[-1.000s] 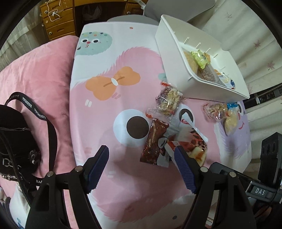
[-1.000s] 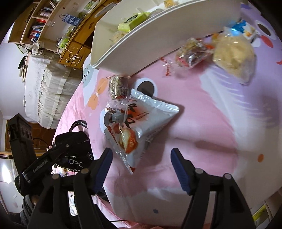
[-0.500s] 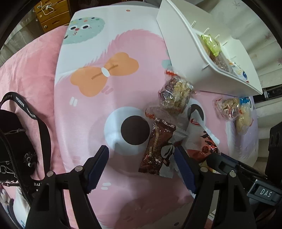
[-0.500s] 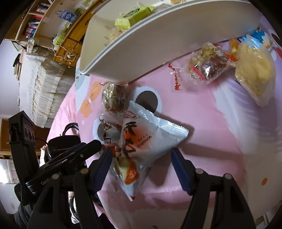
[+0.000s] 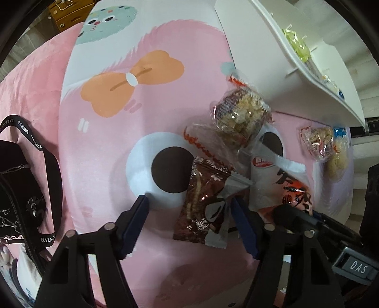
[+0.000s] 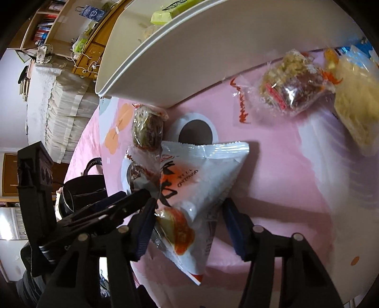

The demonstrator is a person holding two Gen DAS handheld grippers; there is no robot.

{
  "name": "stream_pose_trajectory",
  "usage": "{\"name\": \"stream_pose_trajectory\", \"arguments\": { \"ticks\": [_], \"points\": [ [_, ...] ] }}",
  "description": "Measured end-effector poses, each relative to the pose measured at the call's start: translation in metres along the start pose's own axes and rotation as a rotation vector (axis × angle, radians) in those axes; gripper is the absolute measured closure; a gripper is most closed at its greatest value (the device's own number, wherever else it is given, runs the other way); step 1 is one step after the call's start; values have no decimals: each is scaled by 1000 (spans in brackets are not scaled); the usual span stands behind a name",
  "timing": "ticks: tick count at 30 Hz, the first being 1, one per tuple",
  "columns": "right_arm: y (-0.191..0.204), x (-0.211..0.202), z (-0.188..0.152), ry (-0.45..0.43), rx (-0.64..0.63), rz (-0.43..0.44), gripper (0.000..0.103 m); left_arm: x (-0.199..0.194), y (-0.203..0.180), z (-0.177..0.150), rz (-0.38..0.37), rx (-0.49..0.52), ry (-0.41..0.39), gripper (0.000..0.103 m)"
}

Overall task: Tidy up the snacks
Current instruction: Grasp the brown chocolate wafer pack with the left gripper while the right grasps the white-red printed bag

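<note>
Two grippers sit low over your pink cartoon cloth [image 5: 113, 147], which covers the table; a wooden shelf unit [image 6: 71, 35] and a stack of white fabric [image 6: 61, 104] fill the room behind. Your white tray [image 6: 213, 47] stands at the far side with a green packet [image 6: 163, 16] inside. A black bag [image 5: 21, 189] lies off the cloth's left edge. Your right gripper [image 6: 187, 225] is spread wide around the white pouch [image 6: 201, 180]; you can't tell whether the pads touch it. Your left gripper [image 5: 189, 213] is equally wide, the brown bar [image 5: 201, 201] between its fingers. Clear-wrapped rice cakes [image 5: 241, 113] lie beside the tray.
</note>
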State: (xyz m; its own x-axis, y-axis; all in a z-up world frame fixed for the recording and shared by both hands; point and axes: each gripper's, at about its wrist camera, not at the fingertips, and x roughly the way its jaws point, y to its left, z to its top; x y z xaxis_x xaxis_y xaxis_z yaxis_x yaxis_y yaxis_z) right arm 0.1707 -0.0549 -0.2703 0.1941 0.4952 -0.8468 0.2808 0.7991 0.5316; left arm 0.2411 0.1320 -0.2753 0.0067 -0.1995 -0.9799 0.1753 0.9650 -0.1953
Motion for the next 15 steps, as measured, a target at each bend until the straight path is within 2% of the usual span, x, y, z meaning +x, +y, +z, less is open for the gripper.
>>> {"name": "stream_pose_trajectory", "arguments": {
  "ticks": [3,7,11,12,15],
  "points": [
    [-2,-2,1,-2,-4,-1,51,1,-5,1,13,16,2,38],
    [-3,-6,3,-18,-17,-7,56,0,-12,0,21,28,8,52],
    [-3,-10,4,-26,-35,-21,59,1,-21,-2,54,57,12,55],
    [-2,-11,4,-27,-36,-23,60,1,-23,-3,64,58,12,61],
    [-1,-14,3,-36,-48,-35,62,0,-26,-6,63,45,11,67]
  ]
}}
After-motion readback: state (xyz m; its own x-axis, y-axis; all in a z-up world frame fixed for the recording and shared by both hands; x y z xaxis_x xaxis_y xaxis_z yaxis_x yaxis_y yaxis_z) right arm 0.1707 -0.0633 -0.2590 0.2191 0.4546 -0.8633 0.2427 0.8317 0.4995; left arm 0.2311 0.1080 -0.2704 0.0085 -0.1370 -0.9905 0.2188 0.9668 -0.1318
